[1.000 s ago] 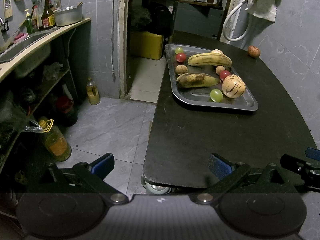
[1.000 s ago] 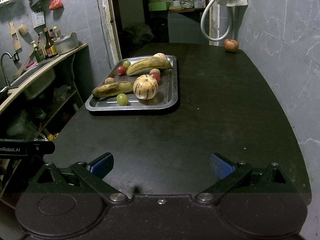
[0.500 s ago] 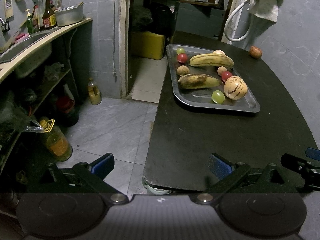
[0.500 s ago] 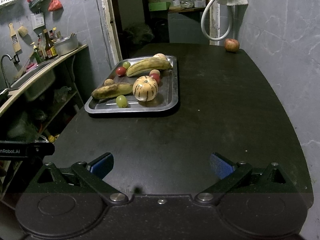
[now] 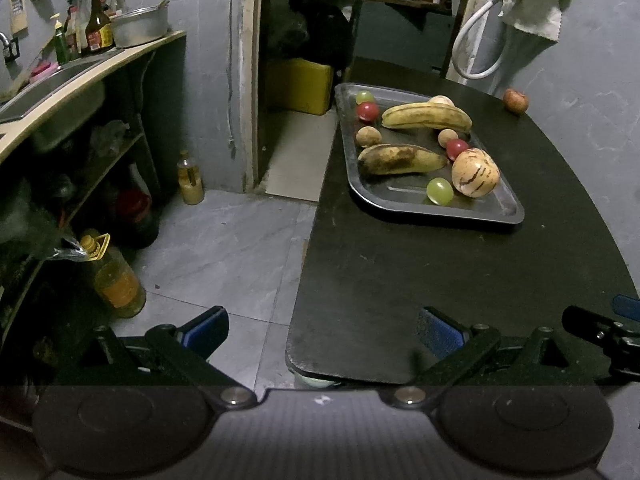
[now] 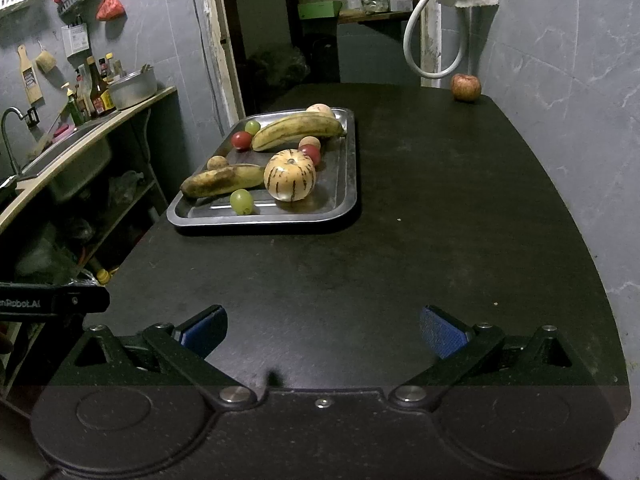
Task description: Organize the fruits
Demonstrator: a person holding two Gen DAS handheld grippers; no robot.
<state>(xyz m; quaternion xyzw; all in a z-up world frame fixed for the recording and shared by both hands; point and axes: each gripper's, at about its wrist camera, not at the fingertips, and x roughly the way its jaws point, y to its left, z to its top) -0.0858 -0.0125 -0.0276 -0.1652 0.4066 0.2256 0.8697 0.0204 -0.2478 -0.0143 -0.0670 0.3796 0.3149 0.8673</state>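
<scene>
A steel tray (image 6: 344,184) (image 5: 400,204) on the black table holds two bananas (image 6: 298,130) (image 5: 400,158), a striped pale melon (image 6: 290,175) (image 5: 475,173), red tomatoes (image 6: 241,140), green grapes (image 6: 241,201) (image 5: 439,191) and small brown fruits. A lone red apple (image 6: 465,87) (image 5: 515,100) sits at the table's far right corner, by the wall. My left gripper (image 5: 322,330) hangs open at the table's near left edge, partly over the floor. My right gripper (image 6: 322,330) is open above the near table, empty.
The black table (image 6: 440,220) ends at a grey wall on the right. On the left, a counter with a sink (image 6: 60,148), bottles and a pot (image 6: 132,88). Oil bottles (image 5: 116,276) stand on the tiled floor. A white hose (image 6: 432,40) hangs behind the table.
The left view has shifted slightly, so the tray sits a little lower and further right in it. The right view barely moved. Both grippers stayed open.
</scene>
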